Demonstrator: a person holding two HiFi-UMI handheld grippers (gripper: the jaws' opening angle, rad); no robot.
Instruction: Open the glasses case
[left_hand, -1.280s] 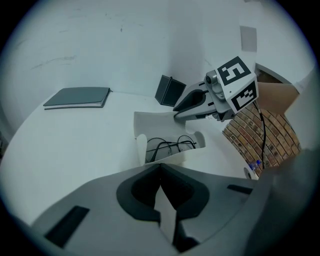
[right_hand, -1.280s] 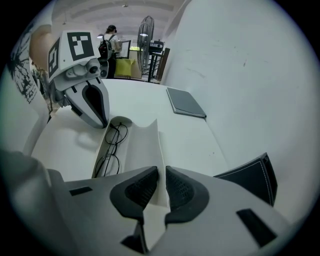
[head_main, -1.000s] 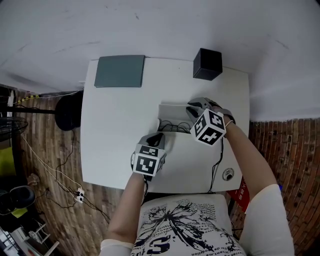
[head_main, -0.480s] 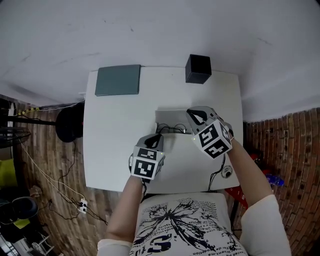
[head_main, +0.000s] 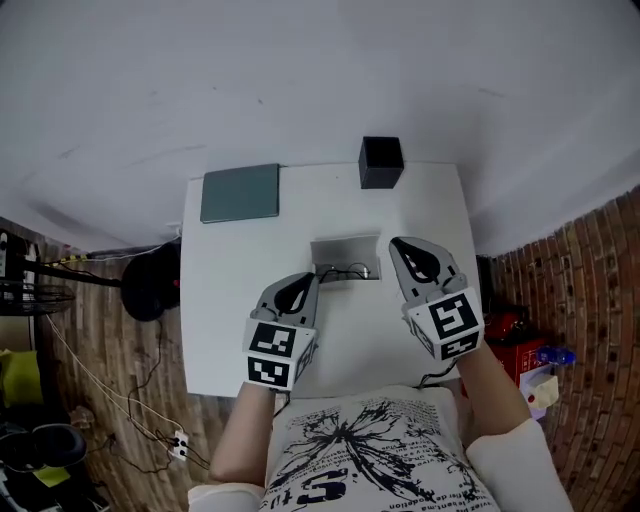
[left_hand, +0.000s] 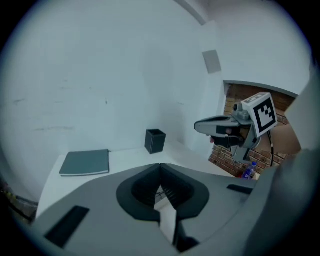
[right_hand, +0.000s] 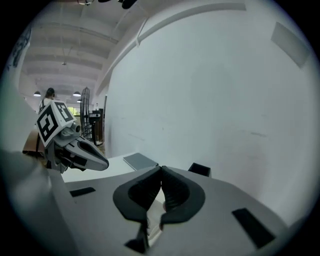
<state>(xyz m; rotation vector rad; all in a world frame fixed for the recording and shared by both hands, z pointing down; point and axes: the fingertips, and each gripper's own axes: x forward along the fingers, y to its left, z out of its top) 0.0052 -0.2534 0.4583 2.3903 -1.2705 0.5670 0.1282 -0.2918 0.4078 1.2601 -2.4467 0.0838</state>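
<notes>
The glasses case (head_main: 345, 248) is lying open near the middle of the white table (head_main: 225, 300), and thin dark-framed glasses (head_main: 343, 270) are showing along its near edge. In the head view, the left gripper (head_main: 309, 279) is hovering just beside the case's near left corner. Its jaws are pressing together at the tips and are gripping nothing. The right gripper (head_main: 397, 243) is hovering just beside the case's right edge, and its jaws are likewise meeting pad to pad with nothing between them. Neither gripper is touching the case. Each gripper view is showing the other gripper held in the air above the tabletop, with its marker cube facing the camera. Farther back, a grey-green notebook (head_main: 240, 192) is lying flat at the far left corner of the table. A small black open-topped box (head_main: 381, 162) is standing at the far edge, well apart from the notebook and from the case. The table is backing onto a plain white wall (head_main: 320, 70). The person is leaning over the near edge in a printed white shirt (head_main: 360, 450), with wooden flooring (head_main: 110, 350) showing to the left and brick (head_main: 590, 300) to the right.
</notes>
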